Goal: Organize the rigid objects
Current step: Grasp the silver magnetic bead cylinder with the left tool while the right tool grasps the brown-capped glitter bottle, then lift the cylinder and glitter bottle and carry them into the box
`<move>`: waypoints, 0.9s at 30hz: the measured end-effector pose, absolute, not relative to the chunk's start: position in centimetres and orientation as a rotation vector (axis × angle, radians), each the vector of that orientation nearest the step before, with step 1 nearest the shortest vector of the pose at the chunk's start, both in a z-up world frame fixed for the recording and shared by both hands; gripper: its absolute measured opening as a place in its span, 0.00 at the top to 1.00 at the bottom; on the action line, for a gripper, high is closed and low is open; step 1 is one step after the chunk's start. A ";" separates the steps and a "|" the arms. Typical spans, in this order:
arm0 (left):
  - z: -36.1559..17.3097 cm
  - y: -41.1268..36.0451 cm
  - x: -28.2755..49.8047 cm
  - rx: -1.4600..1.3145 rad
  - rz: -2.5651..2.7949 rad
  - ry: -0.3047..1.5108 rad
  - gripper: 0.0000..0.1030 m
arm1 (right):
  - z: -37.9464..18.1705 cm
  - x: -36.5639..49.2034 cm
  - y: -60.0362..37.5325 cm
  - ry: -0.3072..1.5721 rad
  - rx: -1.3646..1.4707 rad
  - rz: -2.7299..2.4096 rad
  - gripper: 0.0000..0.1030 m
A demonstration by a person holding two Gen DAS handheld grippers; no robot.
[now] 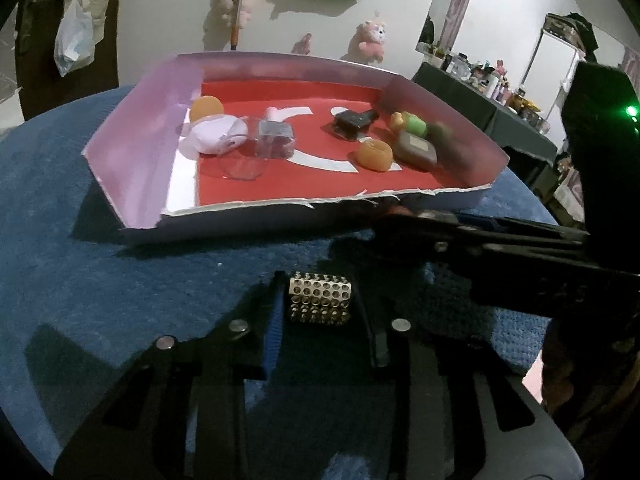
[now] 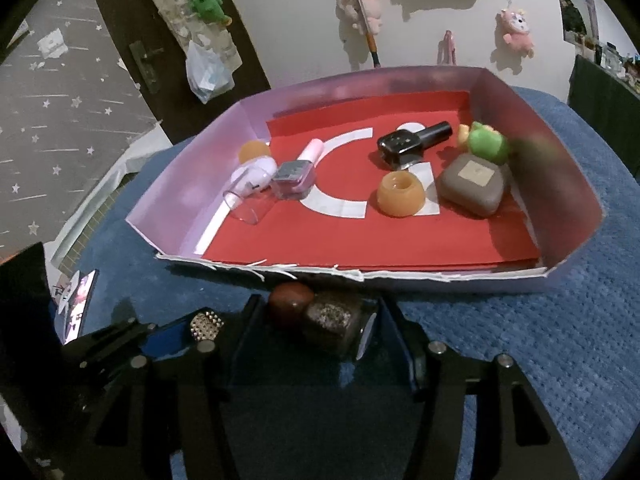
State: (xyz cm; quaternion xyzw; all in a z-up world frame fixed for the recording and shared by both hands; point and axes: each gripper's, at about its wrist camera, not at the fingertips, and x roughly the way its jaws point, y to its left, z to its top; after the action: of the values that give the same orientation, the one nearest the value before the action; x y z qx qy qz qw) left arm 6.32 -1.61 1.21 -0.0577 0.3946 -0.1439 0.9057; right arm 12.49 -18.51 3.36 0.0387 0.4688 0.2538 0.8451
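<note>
Left gripper (image 1: 320, 300) low over the blue cloth (image 1: 100, 260), clamped on a studded metal block (image 1: 320, 298), fingers pressed against both its sides. Block held just short of the tray's torn front edge, not yet inside. Same block glinting at lower left in the right wrist view (image 2: 206, 325), pinched at the tip of the left gripper (image 2: 202, 330).

Right gripper (image 2: 324, 320) beside it, also near the front edge, closed on a dark speckled bottle (image 2: 334, 320) with a round reddish-brown cap (image 2: 290, 304). Bottle lying tilted between the fingers, cap pointing left and toward the tray. From the left wrist view, only the right gripper's (image 1: 384, 224) black arm reaching in from the right, tip just at the tray's rim; contents there too dark to make out.

Tray (image 2: 188, 184) sitting on the cloth, pale walls, red floor with white curved shapes. Inside, on the left: orange ball (image 2: 254, 151) in the corner, white rounded case (image 2: 256, 178) touching a clear cup (image 2: 250, 210) tipped on its side, and a small pink-capped bottle (image 2: 296, 174) lying flat just beside them. Toward the middle: black bottle (image 2: 414, 142) on its side, orange ring-shaped piece (image 2: 400, 194) in front of it. On the right: grey rounded case (image 2: 472, 184) with a pale label, green toy (image 2: 486, 142) behind it and touching it, close to the right wall.
</note>
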 end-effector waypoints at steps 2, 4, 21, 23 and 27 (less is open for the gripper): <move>1.5 -1.3 6.2 -0.123 -0.284 0.807 0.71 | 3.8 12.2 -18.8 0.981 0.088 0.540 0.42; 1.7 -1.1 6.2 -0.123 -0.273 0.804 0.71 | 4.1 11.8 -19.0 0.975 0.091 0.542 0.42; 2.8 -1.0 5.1 -0.127 -0.264 0.778 0.71 | 3.7 9.8 -20.3 0.989 0.092 0.559 0.62; 2.8 -1.2 5.1 -0.121 -0.262 0.779 0.71 | 3.6 9.9 -20.6 0.988 0.099 0.559 0.62; 2.2 -1.0 5.3 -0.140 -0.261 0.805 0.71 | 3.6 9.7 -20.8 0.994 0.107 0.569 0.63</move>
State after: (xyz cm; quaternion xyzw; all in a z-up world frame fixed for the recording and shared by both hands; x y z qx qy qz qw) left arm 5.33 -1.00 2.20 -0.0678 0.3902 -0.1266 0.9095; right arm 9.72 -20.84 3.55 0.0504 0.4701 0.2690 0.8391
